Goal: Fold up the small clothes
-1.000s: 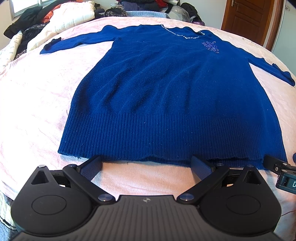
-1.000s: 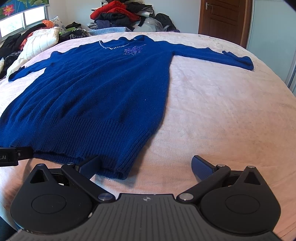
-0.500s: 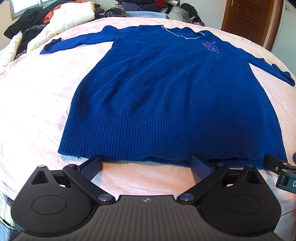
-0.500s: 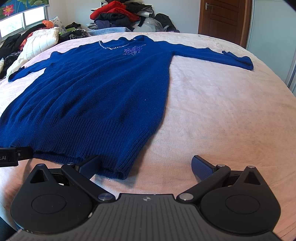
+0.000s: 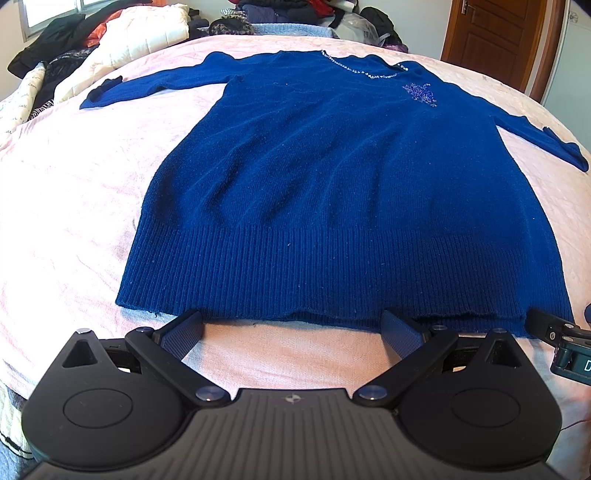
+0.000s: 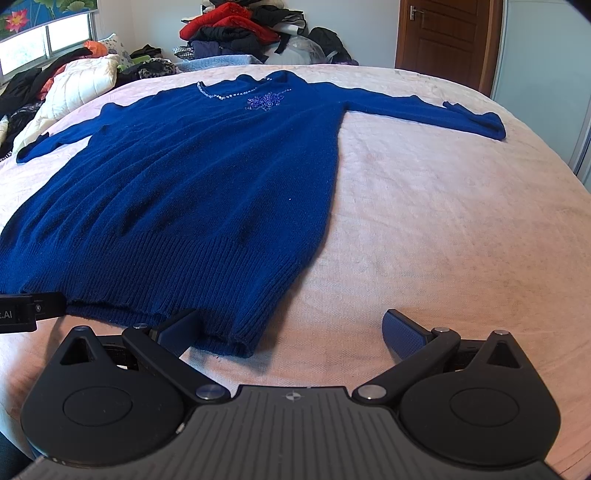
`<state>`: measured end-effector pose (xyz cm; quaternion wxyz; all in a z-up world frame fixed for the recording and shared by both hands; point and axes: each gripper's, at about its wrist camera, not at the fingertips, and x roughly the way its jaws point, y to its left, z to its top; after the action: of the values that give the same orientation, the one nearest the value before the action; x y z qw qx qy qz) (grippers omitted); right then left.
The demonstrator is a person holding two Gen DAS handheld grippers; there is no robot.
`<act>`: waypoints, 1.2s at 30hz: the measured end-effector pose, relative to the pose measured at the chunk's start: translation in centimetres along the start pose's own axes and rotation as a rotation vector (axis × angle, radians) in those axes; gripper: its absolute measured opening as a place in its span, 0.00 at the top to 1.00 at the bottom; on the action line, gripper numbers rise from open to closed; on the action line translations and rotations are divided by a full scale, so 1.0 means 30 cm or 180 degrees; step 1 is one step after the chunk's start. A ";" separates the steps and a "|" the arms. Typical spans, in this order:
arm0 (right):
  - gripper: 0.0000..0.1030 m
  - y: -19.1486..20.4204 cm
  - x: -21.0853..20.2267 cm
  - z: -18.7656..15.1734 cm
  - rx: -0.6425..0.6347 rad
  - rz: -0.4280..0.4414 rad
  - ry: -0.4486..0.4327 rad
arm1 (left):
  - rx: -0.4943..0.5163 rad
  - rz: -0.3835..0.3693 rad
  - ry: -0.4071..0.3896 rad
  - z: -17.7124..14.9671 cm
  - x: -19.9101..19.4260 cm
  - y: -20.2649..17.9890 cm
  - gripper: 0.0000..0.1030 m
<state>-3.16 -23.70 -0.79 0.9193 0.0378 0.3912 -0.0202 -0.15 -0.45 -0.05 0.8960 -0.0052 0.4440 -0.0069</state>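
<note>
A dark blue knitted long-sleeved sweater with a beaded neckline and a sequin motif on the chest lies flat, face up, on the pale pink quilted bedspread of a bed. Its ribbed hem runs along the near edge of the bed; the neckline points to the far edge and both sleeves are spread out sideways toward the bed's left and right edges. No fold has been made.

Left tongs: wide open, empty, held low and level just short of the hem, the two blue pads flanking its middle stretch. Right tongs: wide open, empty, level, at the hem's right corner; the left pad overlaps the ribbed edge while the right pad stands over bare bedspread.

Likely faults from here: each pair of tongs may pinch only the upper knit layer, so that front and back separate on lifting; the bedspread may be caught with the hem, since both are soft and lie in contact; unequal grips at mid-hem and corner would skew the fold line; the outspread sleeves may trail and bunch if not folded in first.

Beyond the far edge lie a heap of mixed clothes and a white quilted duvet; a brown wooden door stands at the right.
</note>
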 end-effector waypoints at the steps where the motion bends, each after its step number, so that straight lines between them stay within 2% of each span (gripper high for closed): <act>1: 0.00 0.000 0.000 0.000 -0.0001 0.0000 -0.0001 | 0.0002 0.0000 0.0000 0.000 0.000 0.000 0.00; 4: 0.01 -0.006 -0.008 0.001 -0.0032 0.0041 -0.0034 | 0.0023 -0.0028 0.0009 0.005 -0.007 0.004 0.00; 6: 0.01 -0.025 -0.031 0.007 -0.0007 0.0153 -0.0121 | 0.0008 -0.0047 -0.0075 0.005 -0.028 0.014 0.00; 8: 0.01 -0.057 -0.072 0.016 0.0078 0.0274 -0.0348 | 0.0027 -0.0044 -0.0219 0.009 -0.061 0.024 0.00; 11: 0.00 -0.109 -0.121 0.050 0.0163 0.0296 -0.0706 | 0.0049 -0.0051 -0.0458 0.035 -0.116 0.035 0.00; 16: 0.00 -0.248 -0.097 0.187 0.0156 0.0290 -0.0872 | 0.0196 0.0059 -0.0929 0.116 -0.182 0.015 0.00; 19: 0.04 -0.410 -0.051 0.310 0.0529 0.0394 -0.0925 | 0.0151 0.0146 -0.1058 0.181 -0.181 0.005 0.00; 22: 0.06 -0.606 0.021 0.433 0.0973 0.0529 -0.1001 | 0.0006 0.0088 -0.1081 0.242 -0.154 0.005 0.00; 24: 0.07 -0.703 0.097 0.531 0.1060 0.0513 -0.0944 | -0.0052 0.0015 -0.1063 0.276 -0.126 -0.005 0.00; 26: 0.09 -0.803 0.185 0.621 0.1310 0.0741 -0.0892 | -0.0096 -0.0100 -0.1024 0.310 -0.089 -0.022 0.00; 29: 0.19 -0.950 0.349 0.719 0.2080 0.1139 -0.0838 | -0.0166 -0.0214 -0.0976 0.354 -0.029 -0.068 0.00; 31: 0.23 -1.015 0.469 0.755 0.2475 0.1250 -0.0816 | -0.0178 -0.0248 -0.0937 0.383 0.015 -0.107 0.00; 36: 0.30 -1.099 0.728 0.771 0.3181 0.1197 -0.0705 | -0.0101 -0.0311 -0.0881 0.448 0.104 -0.197 0.00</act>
<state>26.37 -58.69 -2.33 0.8129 0.5371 0.2212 -0.0428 12.39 -6.36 5.70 0.9470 -0.0419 0.3155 -0.0427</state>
